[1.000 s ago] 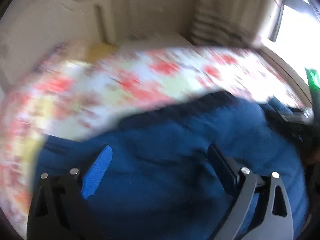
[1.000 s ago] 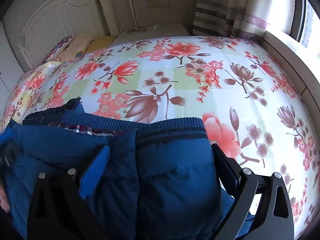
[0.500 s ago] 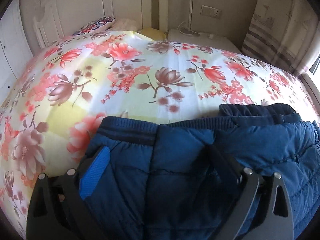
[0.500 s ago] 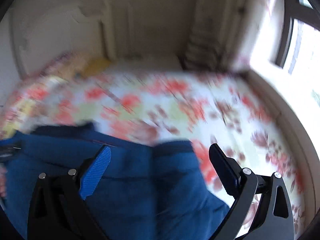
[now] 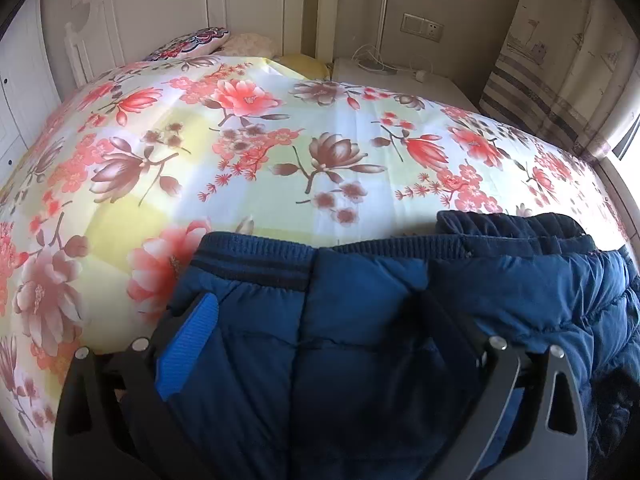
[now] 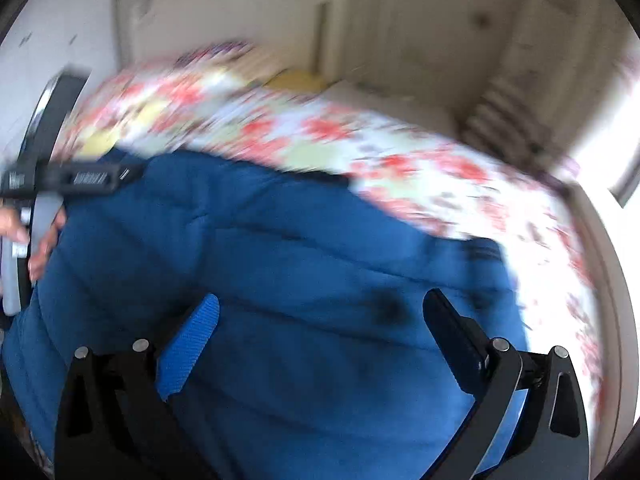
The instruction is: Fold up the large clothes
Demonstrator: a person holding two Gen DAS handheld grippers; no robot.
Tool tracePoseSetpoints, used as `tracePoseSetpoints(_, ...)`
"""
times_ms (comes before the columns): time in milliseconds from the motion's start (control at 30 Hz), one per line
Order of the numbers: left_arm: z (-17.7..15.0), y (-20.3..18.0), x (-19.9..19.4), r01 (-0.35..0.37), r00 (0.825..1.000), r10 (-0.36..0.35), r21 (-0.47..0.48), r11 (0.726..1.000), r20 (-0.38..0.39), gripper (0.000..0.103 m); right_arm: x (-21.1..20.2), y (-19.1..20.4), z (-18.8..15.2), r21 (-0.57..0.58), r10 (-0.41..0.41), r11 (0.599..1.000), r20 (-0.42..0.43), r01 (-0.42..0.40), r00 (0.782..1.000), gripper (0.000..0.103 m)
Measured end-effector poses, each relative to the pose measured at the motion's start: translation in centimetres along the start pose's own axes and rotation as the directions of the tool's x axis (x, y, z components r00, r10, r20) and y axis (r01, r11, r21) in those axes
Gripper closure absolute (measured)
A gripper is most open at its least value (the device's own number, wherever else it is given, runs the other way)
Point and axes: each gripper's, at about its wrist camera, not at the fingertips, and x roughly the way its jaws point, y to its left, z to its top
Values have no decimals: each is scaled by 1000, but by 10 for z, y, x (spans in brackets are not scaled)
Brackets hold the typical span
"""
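Note:
A dark blue padded garment [image 5: 360,320] with a ribbed, striped hem [image 5: 256,260] lies on the flowered bedsheet [image 5: 280,140]. In the left wrist view my left gripper [image 5: 320,320] is open and low over the garment's near left part, with fabric bulging between its wide-spread fingers [image 5: 188,344]. The right wrist view is motion-blurred. There my right gripper [image 6: 320,320] is open above the broad blue quilted surface [image 6: 300,240]. At that view's left edge a hand [image 6: 40,236] holds the left gripper's body [image 6: 72,178].
A white headboard [image 5: 160,8] and pillows [image 5: 188,42] stand at the far end of the bed. A white bedside unit [image 5: 392,76] with cables sits at the back right, beside a striped curtain [image 5: 560,60] and a bright window [image 6: 628,152].
The left wrist view has stayed almost the same for the last half second. The right gripper keeps swinging: its view has turned left, and the left gripper and hand now show at its left edge.

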Motion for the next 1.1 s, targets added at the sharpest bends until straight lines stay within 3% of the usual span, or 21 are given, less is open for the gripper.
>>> tracePoseSetpoints(100,0,1,0,7,1000,-7,-8,1000,0,2,5,-41,-21,115,-31,993,-37,35,999,4)
tracePoseSetpoints(133,0,2,0,10,1000,-10,-11,1000,0,2,15,-56,-32,178,62,983,-52,-52,997,4)
tracePoseSetpoints(200,0,2,1,13,1000,-13,-13,1000,-3,2,20,-68,-36,243,137,962,-40,-124,990,4)
tracePoseSetpoints(300,-1,5,-12,23,1000,-23,-45,999,2,10,23,-56,-34,193,80,979,-64,-66,995,4)
tracePoseSetpoints(367,-8,1,-37,73,997,-71,-72,995,32,11,22,-53,-35,180,62,982,-61,-50,996,4)
tracePoseSetpoints(433,-23,-19,-74,164,984,-162,-14,986,79,10,23,-58,-37,192,74,979,-56,-62,996,4)
tracePoseSetpoints(467,-35,-34,-91,172,979,-176,46,984,106,9,23,-59,-37,196,79,978,-55,-67,995,4)
tracePoseSetpoints(533,-68,-61,-108,125,984,-140,135,983,114,4,22,-62,-38,194,77,979,-53,-66,996,4)
tracePoseSetpoints(600,-95,-82,-97,84,994,-97,222,971,46,3,21,-63,-38,195,81,978,-48,-70,996,4)
tracePoseSetpoints(633,-113,-90,-89,35,997,-52,264,964,56,3,18,-65,-40,200,90,977,-43,-79,995,4)
tracePoseSetpoints(667,-124,-90,-91,6,991,-42,267,964,129,3,18,-65,-39,201,92,976,-42,-81,995,4)
tracePoseSetpoints(700,-129,-90,-92,-23,988,-18,257,966,156,2,16,-64,-39,199,89,977,-40,-79,995,4)
tracePoseSetpoints(800,-128,-89,-88,-24,989,-14,255,967,146,2,-4,-54,-37,170,14,985,-13,-12,1000,5)
tracePoseSetpoints(867,-130,-89,-88,-22,988,-17,254,967,152,2,-33,-40,-37,146,52,987,68,-61,996,5)
tracePoseSetpoints(967,-133,-90,-88,-39,986,-5,259,965,166,2,-69,-5,-44,21,109,993,167,-114,980,5)
tracePoseSetpoints(1000,-133,-90,-88,-37,986,-7,257,966,165,2,-73,7,-49,-29,119,993,163,-116,979,5)
tracePoseSetpoints(1100,-134,-88,-87,-28,986,-14,252,967,163,2,-44,40,-74,-178,75,982,30,-68,997,4)
